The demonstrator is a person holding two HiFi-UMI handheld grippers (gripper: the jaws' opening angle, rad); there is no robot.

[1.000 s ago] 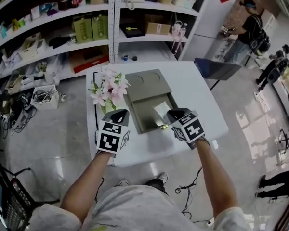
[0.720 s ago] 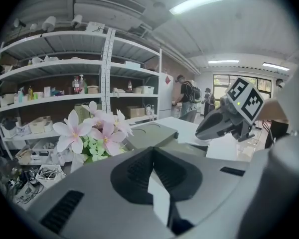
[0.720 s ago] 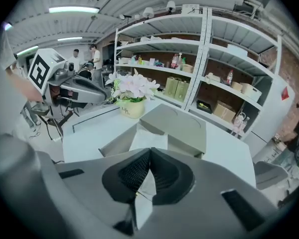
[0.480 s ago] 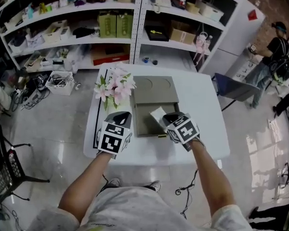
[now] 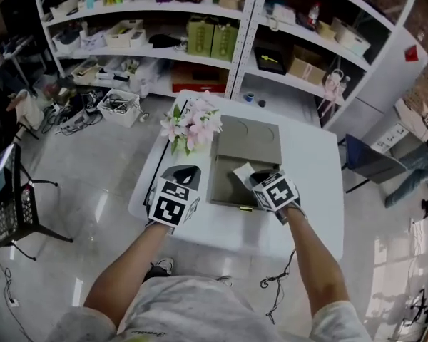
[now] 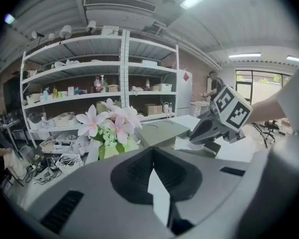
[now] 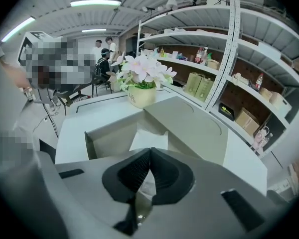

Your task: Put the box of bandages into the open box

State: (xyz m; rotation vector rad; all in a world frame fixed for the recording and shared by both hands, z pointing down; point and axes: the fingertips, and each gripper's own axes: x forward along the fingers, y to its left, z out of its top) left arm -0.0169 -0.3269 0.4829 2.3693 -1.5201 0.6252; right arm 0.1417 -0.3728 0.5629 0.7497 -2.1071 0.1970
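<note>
- While the right gripper (image 5: 254,178) points down at the table (image 5: 315,191), its jaws are squeezed shut on the bandage box (image 5: 242,171) — a small white box.
- Seen from the right gripper view, the bandage box sticks out past the jaws. It hangs over the open part of the grey box (image 5: 220,185).
- The far end of the bandage box dips down between the grey walls. I cannot tell if it touches the bottom.
- The grey box sits in the middle of the table, with its front wall close to the near edge.
- Its lid (image 5: 253,134) lies flat, folded back toward the far edge.
- The left gripper (image 5: 183,170) hangs over the table just left of the grey box, by the left edge. It does not touch the box.
- In the left gripper view its jaws are pressed together, and they hold nothing.
- Pink and white flowers (image 5: 192,122) stand near the far left corner, just beside the lid.
- Shelves (image 5: 200,20) full of stuff stand past the far edge — well apart from the table.
</note>
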